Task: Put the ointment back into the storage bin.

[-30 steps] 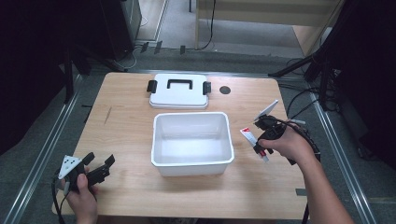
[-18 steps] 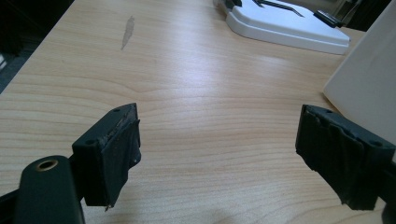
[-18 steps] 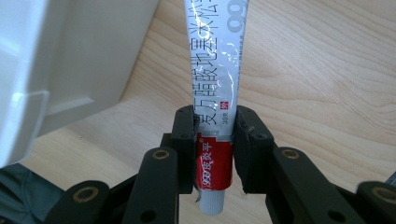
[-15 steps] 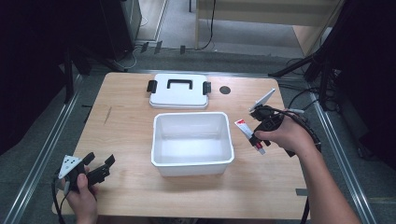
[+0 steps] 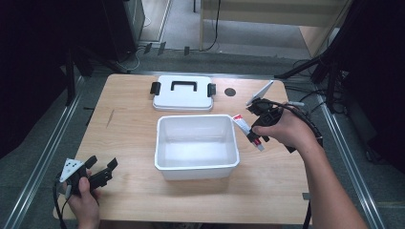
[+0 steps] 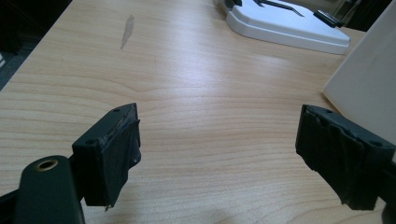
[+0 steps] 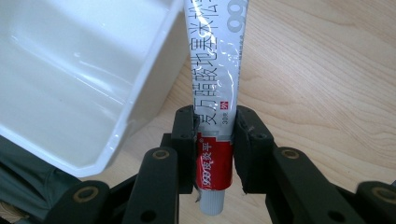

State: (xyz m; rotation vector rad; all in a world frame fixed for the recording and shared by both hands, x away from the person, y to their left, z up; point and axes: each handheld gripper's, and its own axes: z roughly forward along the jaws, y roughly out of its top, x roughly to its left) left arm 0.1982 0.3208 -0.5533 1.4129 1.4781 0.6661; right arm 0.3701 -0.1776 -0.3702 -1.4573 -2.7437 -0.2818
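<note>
Two black jaws of the right gripper are pressed in on a tube of ointment, pinching it low on its red band, just above the white cap, which points back toward the hand. In the right gripper view the tube's silver body, printed with dark characters, runs away from the jaws and passes just beside the near corner of the white bin. From above, the right gripper hangs off the bin's right side, with the tube slanting so that its flat tail end reaches the bin's right rim; whether it touches the rim cannot be told.

Judging by its look, the tube is light and soft-walled, a thin laminate that dents and creases under pressure. The stiffest place to hold it is where it is held now, near the shoulder and cap; a grip farther up the body would likely squash the contents and let the glossy skin slip. Pinched at one end, the long free part may droop or swing.

Well off to the bin's left front corner, the left gripper rests low at the table edge. In its own view the jaws of the left gripper stand wide apart with only bare wood between them.

Behind the bin, on its far side, lies a white lid with a black handle and black side clips. The bin itself looks empty.
</note>
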